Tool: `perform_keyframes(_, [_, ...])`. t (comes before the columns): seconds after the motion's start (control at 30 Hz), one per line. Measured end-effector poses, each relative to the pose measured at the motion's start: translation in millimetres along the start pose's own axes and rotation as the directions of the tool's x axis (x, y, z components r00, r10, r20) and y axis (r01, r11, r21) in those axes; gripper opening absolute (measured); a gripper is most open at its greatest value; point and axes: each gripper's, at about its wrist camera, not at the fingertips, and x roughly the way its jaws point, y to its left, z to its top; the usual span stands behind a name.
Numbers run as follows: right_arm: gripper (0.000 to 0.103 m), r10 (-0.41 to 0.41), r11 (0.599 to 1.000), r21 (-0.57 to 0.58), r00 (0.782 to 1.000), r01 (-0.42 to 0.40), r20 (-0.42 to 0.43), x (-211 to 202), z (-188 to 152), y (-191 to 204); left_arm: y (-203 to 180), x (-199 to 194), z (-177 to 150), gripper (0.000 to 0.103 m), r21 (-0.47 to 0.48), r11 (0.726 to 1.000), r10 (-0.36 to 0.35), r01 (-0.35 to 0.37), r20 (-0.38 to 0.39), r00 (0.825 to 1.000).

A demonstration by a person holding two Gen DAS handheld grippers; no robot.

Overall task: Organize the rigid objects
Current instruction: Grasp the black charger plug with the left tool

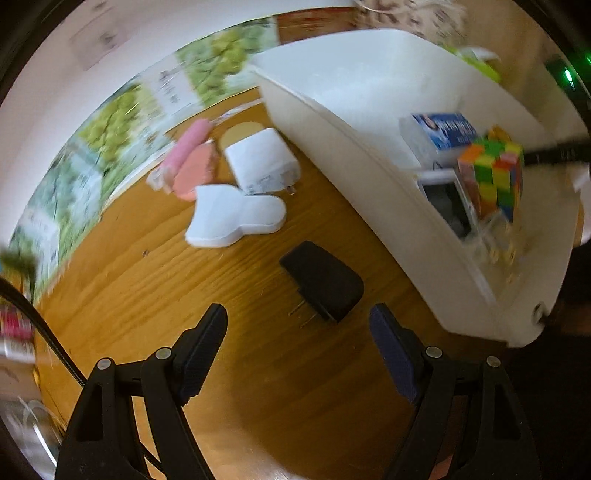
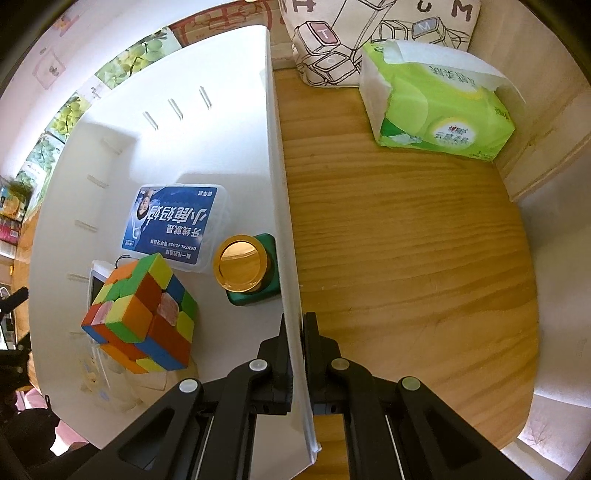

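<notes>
L gripper (image 1: 299, 332) spread wide above black plug (image 1: 322, 286), prongs aimed at its left finger, body diagonal. R gripper (image 2: 294, 325) clamps bin wall (image 2: 284, 206).

right gripper (image 2: 294, 332): points steeply down, jaws clamped on the near side wall of the white bin (image 2: 275, 155), one finger inside, one outside.
white bin: open-topped, standing on the wooden surface (image 2: 406, 258), with short ribs along its far inner wall.
puzzle cube (image 2: 142, 314): multicoloured, scrambled, tilted on a corner, resting over a small white-framed item that is mostly hidden.
dental floss box (image 2: 175, 225): clear plastic with a blue label, lying flat behind the cube.
green bottle (image 2: 255, 273): gold cap facing up, just beside the gripped wall.
tissue pack (image 2: 439, 103): green and white, opened, outside the bin.
printed cloth bag (image 2: 369, 33): behind the tissue pack.
</notes>
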Motion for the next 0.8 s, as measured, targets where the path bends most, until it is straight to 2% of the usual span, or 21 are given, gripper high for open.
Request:
perform_keyframes(0.13, [0.005,-0.001,1.0,0.007,1.0,0.001,-0.002,0,1,-3,-7,14,1,0.082,0.088,0.996,-0.012,0.012,-0.001,1.0])
perform_keyframes(0.3, [0.005,-0.004,1.0,0.009,1.0,0.004,-0.005,0,1,-4,-9,32,4,0.082,0.143,0.99,0.0,-0.001,0.002,1.0])
perform_keyframes(0.63, [0.005,-0.008,1.0,0.024,0.999,0.009,-0.034,7,4,-11,-9,47,14,0.082,0.191,0.979,-0.072,0.069,0.006,0.997])
perform_keyframes(0.8, [0.005,-0.012,1.0,0.026,0.999,0.013,-0.04,9,5,-11,-11,49,23,0.075,0.224,0.971,-0.094,0.084,0.032,0.995])
